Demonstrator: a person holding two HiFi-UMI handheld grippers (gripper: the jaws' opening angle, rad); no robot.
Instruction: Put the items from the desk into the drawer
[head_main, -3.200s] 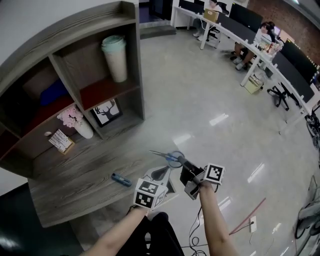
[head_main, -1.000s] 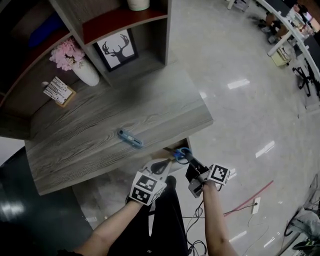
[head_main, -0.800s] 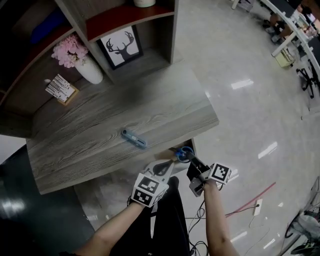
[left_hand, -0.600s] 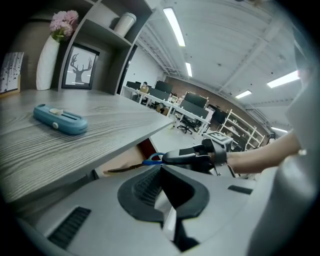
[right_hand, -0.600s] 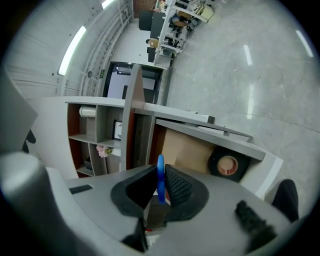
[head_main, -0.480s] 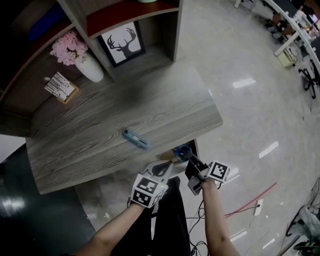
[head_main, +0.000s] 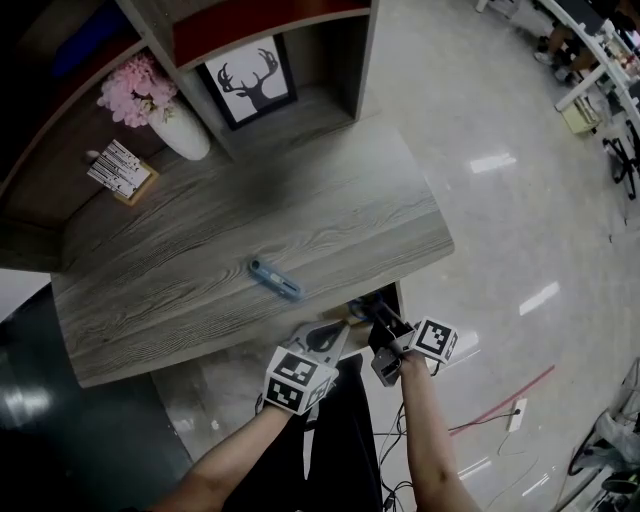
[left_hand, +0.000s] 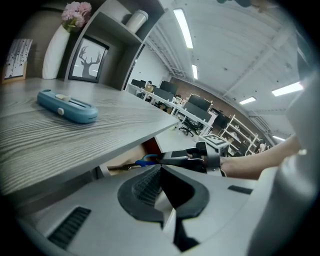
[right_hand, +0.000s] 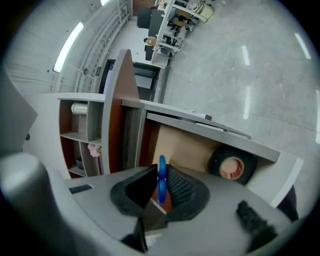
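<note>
Our right gripper (head_main: 376, 320) was nearly closed, its pads clamped on the blue handle of the scissors (right_hand: 161, 181). It held them over the open drawer (right_hand: 184, 145) beneath the desk's (head_main: 200, 250) front right corner. Inside the drawer, a roll of black tape (right_hand: 232, 168) lay against its right wall. Our left gripper (head_main: 328, 340) hung just left of the right one, below the desk's front edge, with its jaws together and nothing between them. The blue utility knife (head_main: 275, 280) lay on the desk near the front edge, somewhat right of the middle. At the back edge stood a white vase of pink flowers (head_main: 160, 115) and a framed deer picture (head_main: 250, 80).
</note>
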